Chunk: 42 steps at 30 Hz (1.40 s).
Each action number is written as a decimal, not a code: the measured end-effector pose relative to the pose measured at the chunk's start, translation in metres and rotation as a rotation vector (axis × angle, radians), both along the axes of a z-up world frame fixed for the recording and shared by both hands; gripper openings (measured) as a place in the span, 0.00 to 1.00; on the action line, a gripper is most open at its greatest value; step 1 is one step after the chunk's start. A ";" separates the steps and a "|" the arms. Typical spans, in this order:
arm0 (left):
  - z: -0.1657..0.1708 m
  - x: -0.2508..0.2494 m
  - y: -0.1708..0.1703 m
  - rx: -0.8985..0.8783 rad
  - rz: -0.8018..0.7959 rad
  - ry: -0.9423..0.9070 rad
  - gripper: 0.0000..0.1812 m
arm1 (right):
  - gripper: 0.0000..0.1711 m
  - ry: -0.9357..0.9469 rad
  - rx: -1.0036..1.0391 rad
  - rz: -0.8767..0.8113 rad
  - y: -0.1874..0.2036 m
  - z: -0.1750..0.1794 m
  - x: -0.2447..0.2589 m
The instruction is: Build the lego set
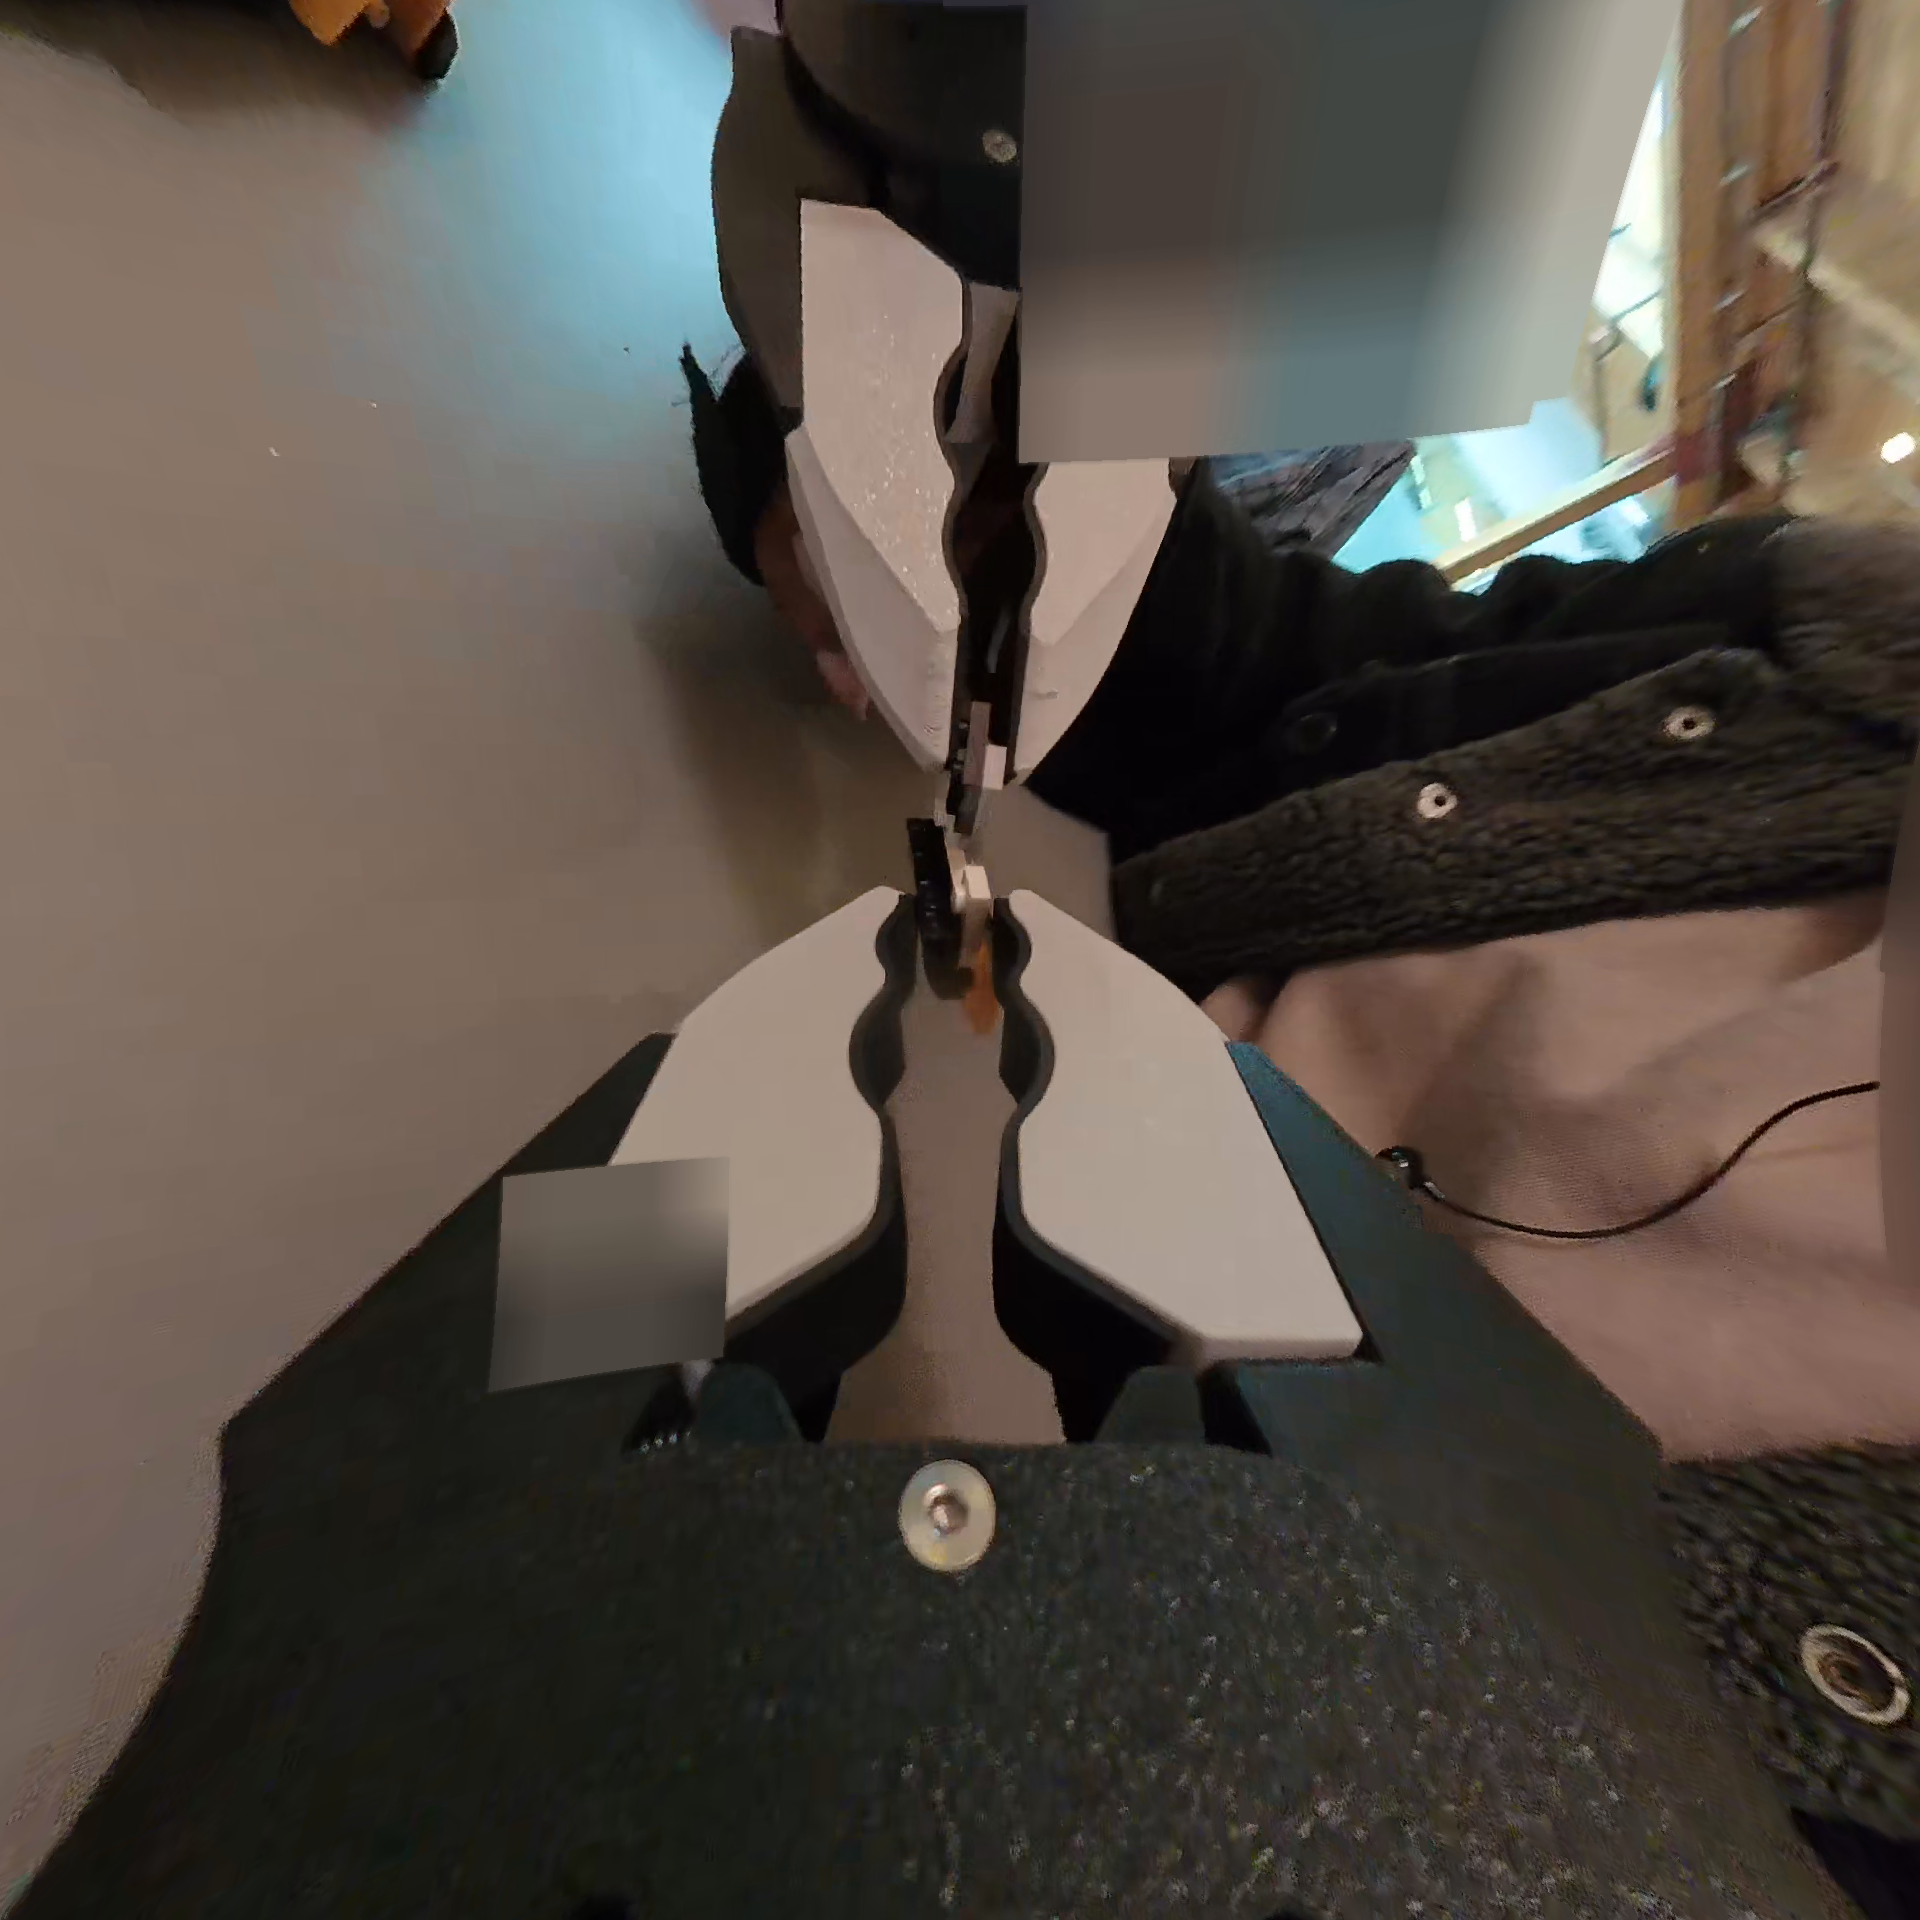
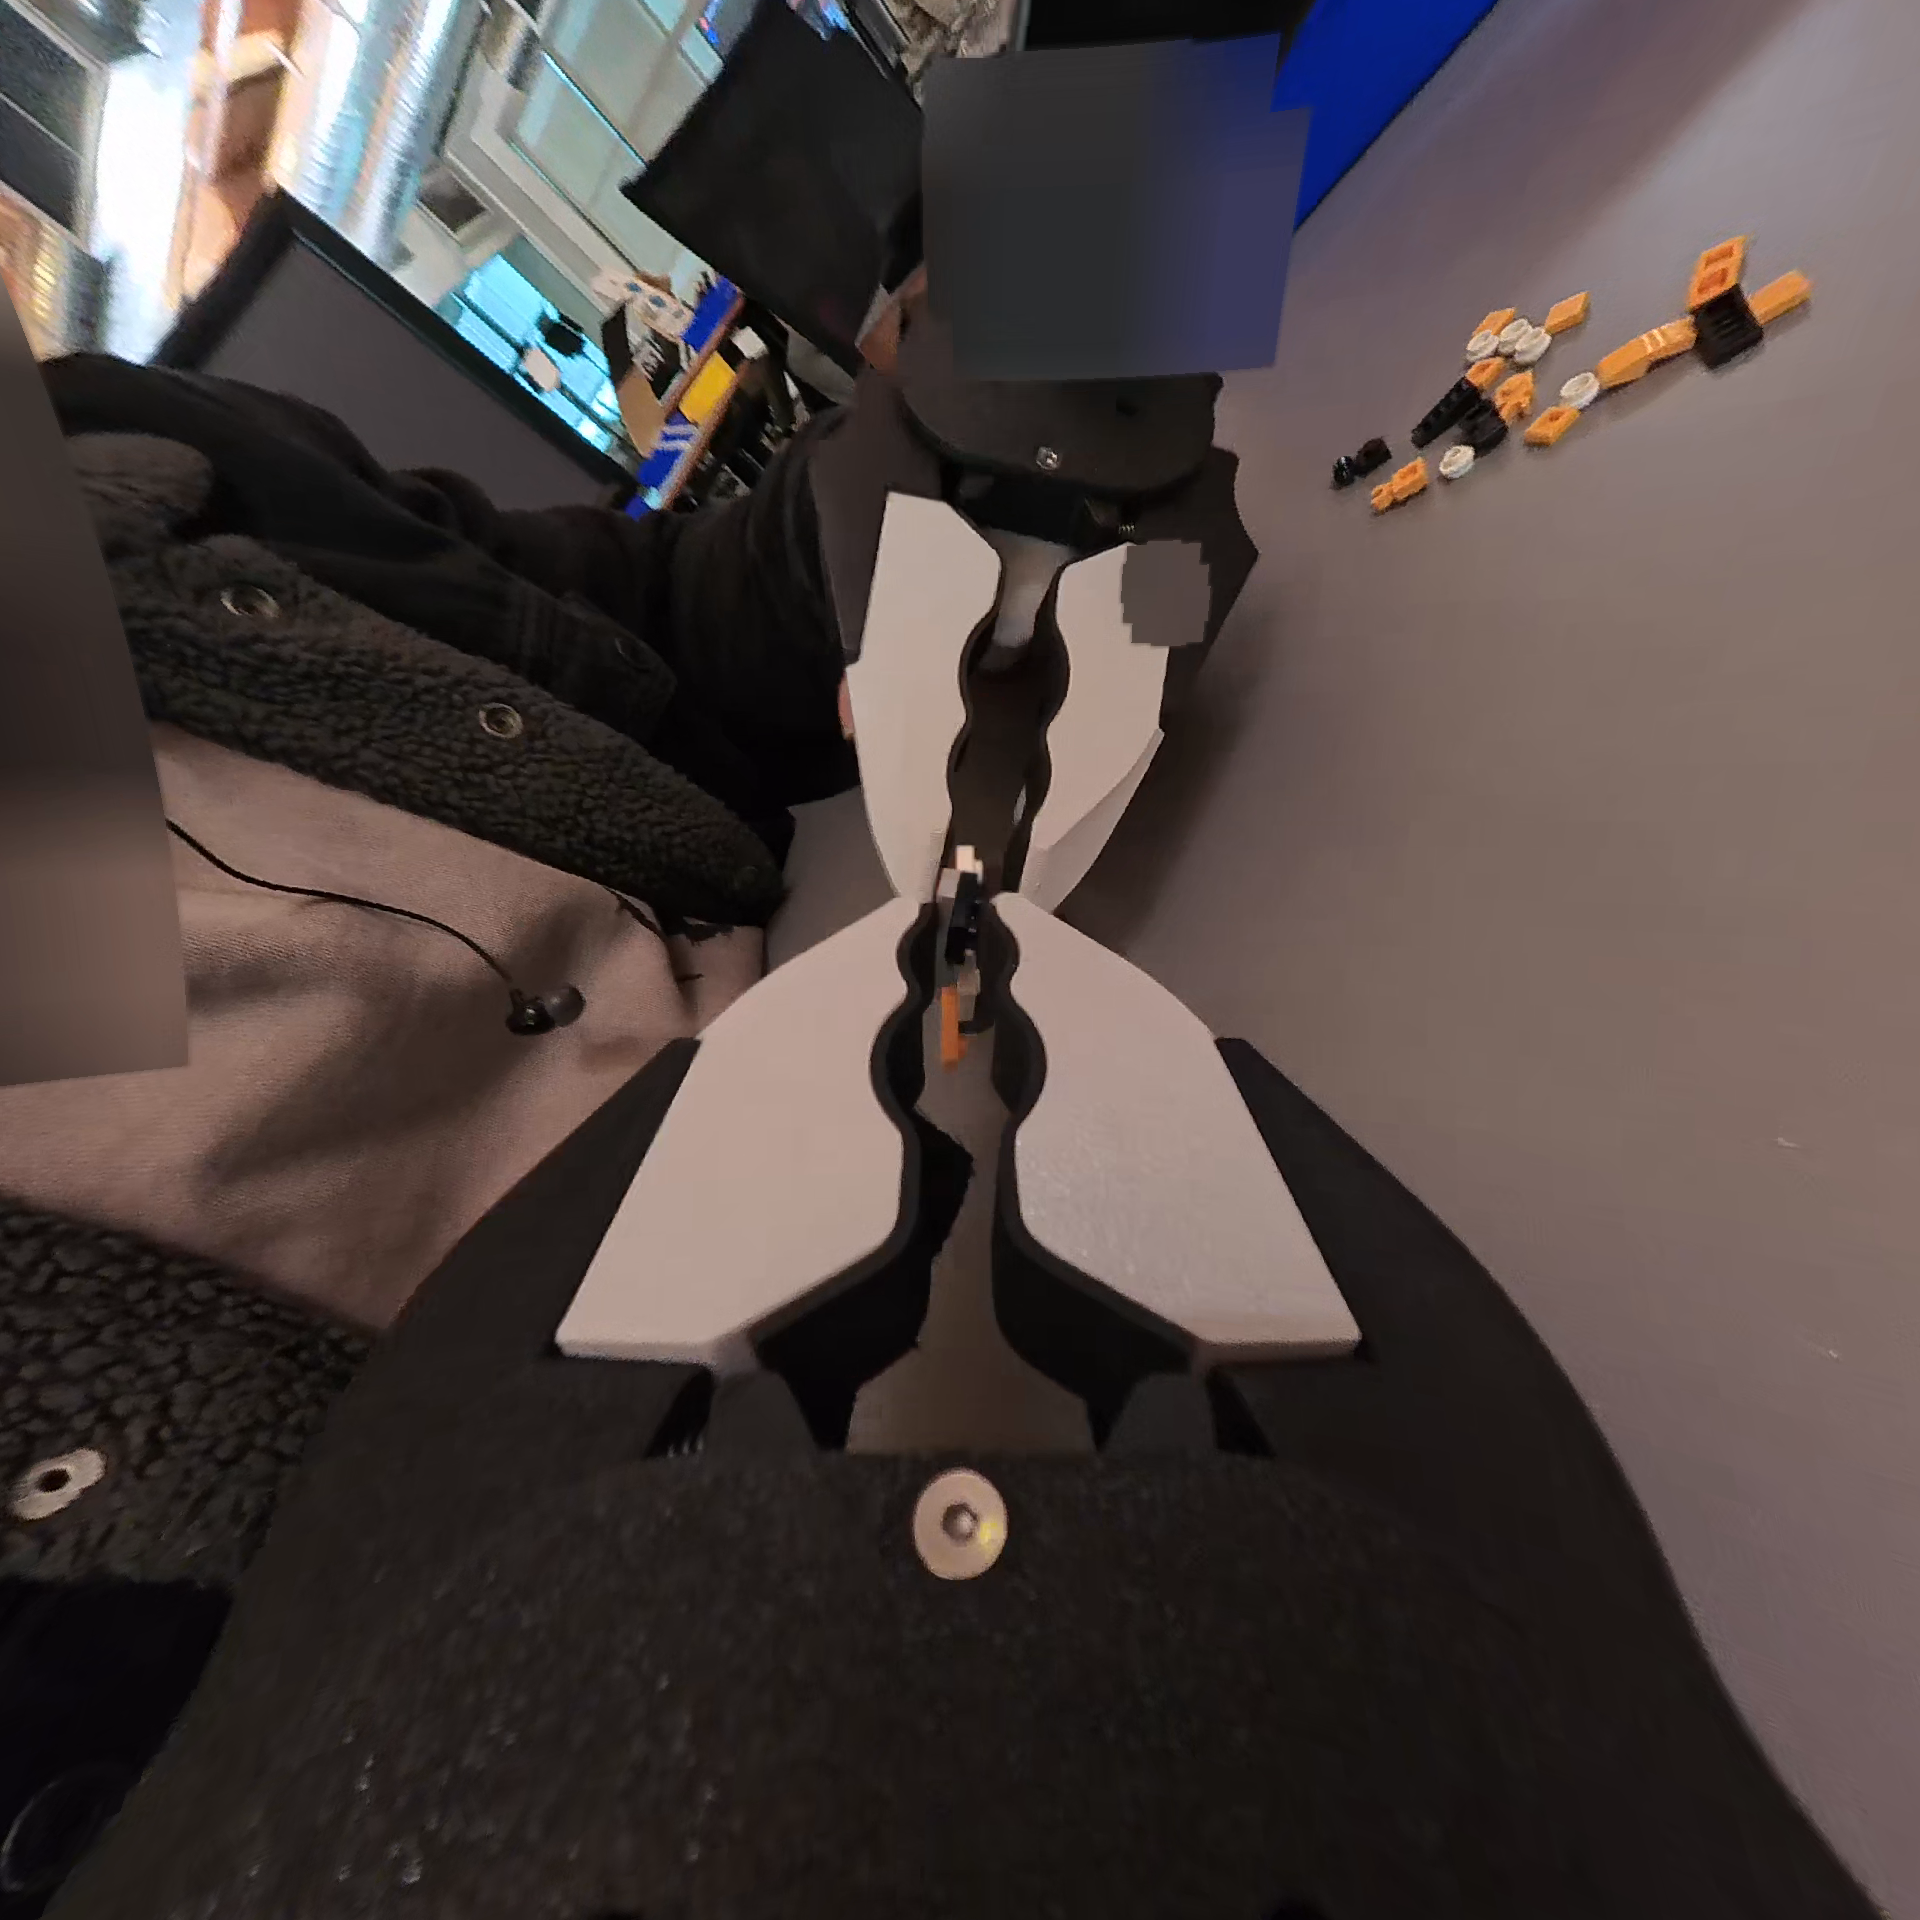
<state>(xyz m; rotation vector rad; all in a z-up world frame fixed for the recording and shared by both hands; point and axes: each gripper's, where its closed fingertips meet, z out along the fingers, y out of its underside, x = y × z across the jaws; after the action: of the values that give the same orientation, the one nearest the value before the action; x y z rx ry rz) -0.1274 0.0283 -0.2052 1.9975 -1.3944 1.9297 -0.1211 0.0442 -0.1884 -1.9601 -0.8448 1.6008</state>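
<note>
The left gripper (image 1: 951,914) and the right gripper (image 2: 951,920) are held tip to tip above the grey table (image 2: 1558,935), both raised off its surface and pointed at each other. Each is clenched on one end of a small black, white and orange lego assembly (image 1: 951,894), which spans the meeting point with its long axis in line with the fingers. Loose lego pieces (image 2: 1538,384) are seen on the table, well apart. A person's dark jacket (image 1: 1507,831) is seen close beside.
</note>
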 end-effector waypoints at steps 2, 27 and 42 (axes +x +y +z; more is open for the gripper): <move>0.005 0.001 0.003 -0.051 0.021 -0.017 0.07 | 0.04 0.058 -0.025 -0.008 0.001 0.008 0.001; 0.041 0.003 0.034 -0.190 0.225 -0.153 0.07 | 0.05 0.165 0.152 -0.174 0.025 0.037 0.008; 0.038 0.001 0.036 -0.110 0.235 -0.136 0.07 | 0.06 0.111 0.249 -0.208 0.029 0.034 0.005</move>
<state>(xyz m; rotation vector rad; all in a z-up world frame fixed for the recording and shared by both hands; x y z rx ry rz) -0.1262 0.0647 -0.1667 2.0962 -1.0913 2.2219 -0.1156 0.0733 -0.1545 -1.7083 -0.7314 1.3974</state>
